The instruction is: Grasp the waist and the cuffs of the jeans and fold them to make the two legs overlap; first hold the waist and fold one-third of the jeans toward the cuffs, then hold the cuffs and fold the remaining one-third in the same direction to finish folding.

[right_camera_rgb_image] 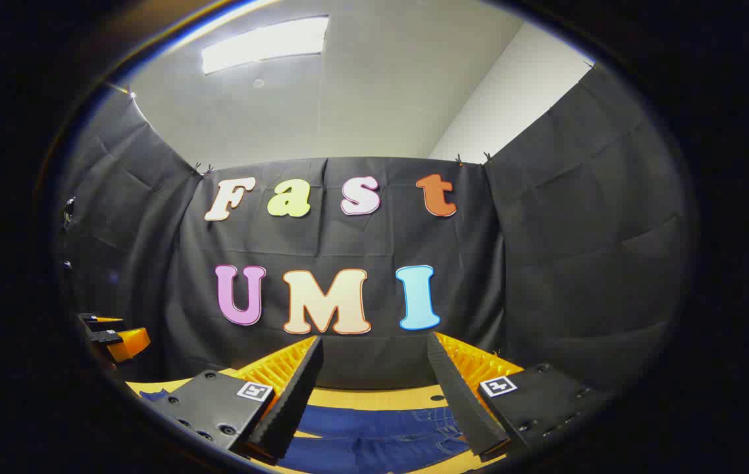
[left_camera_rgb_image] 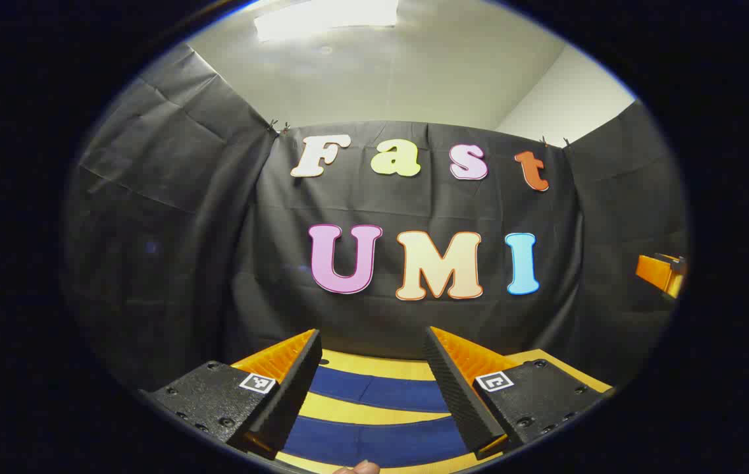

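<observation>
The left claw (left_camera_rgb_image: 371, 378) hangs above the surface (left_camera_rgb_image: 374, 365) with its fingers spread wide and nothing between them. Below it, in the left gripper view, the two legs of the jeans (left_camera_rgb_image: 374, 395) lie flat as separate blue bands with a strip of bare wood between them, so this claw is over the cuff end. A fingertip (left_camera_rgb_image: 358, 467) shows at the bottom edge of that view. Far off to its right, a part of the right claw (left_camera_rgb_image: 661, 273) is in sight, well apart.

The right claw (right_camera_rgb_image: 374, 382) is likewise released and empty, raised over the jeans (right_camera_rgb_image: 381, 434); the stitching and what looks like a pocket seam under it suggest the waist end. At the left edge of the right gripper view the left claw (right_camera_rgb_image: 111, 336) shows, held at about the same height.

The legs do not yet overlap, so the first fold appears still to be made. To do it well, each claw should probably drop straight down onto its end of the same leg's outer edge, pinch only that leg's layers, then lift together and carry it across at matched height, keeping the cloth taut so the leg lands squarely on the other without bunching.
</observation>
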A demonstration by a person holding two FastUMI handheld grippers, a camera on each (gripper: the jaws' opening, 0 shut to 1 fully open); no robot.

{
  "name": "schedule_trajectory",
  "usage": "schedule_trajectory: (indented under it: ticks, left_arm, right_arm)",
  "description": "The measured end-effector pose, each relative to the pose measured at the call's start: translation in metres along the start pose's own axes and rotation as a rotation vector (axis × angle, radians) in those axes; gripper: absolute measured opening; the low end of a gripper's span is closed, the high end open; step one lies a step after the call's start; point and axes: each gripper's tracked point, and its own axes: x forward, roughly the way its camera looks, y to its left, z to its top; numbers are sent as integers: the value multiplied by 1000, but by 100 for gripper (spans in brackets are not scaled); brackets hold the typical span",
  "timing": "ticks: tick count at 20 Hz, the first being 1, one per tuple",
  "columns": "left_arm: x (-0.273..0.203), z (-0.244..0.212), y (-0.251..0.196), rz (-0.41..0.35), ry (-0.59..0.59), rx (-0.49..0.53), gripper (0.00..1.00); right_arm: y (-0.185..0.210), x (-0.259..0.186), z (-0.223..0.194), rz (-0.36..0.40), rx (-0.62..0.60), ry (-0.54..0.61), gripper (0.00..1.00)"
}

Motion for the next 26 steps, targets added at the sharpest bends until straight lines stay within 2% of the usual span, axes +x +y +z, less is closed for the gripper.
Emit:
schedule_trajectory:
  ticks: [2,7,8,16,19,26]
  left_arm:
    - [1,-1,3,5,3,10,94]
    - [4,-7,14,24,17,-7,94]
    - [3,-6,15,26,16,-8,94]
    - [4,-29,35,34,65,28,94]
    - [4,-47,38,-15,107,100,95]
    - [-10,-121,80,-132,252,398,95]
  right_arm:
    - [1,1,-3,4,-5,4,100]
    - [7,11,-6,14,-3,9,96]
    - [8,14,-6,15,-3,9,98]
    - [24,18,-21,24,-8,30,96]
    - [29,17,-29,22,-22,40,98]
    - [36,7,-63,-22,-17,72,96]
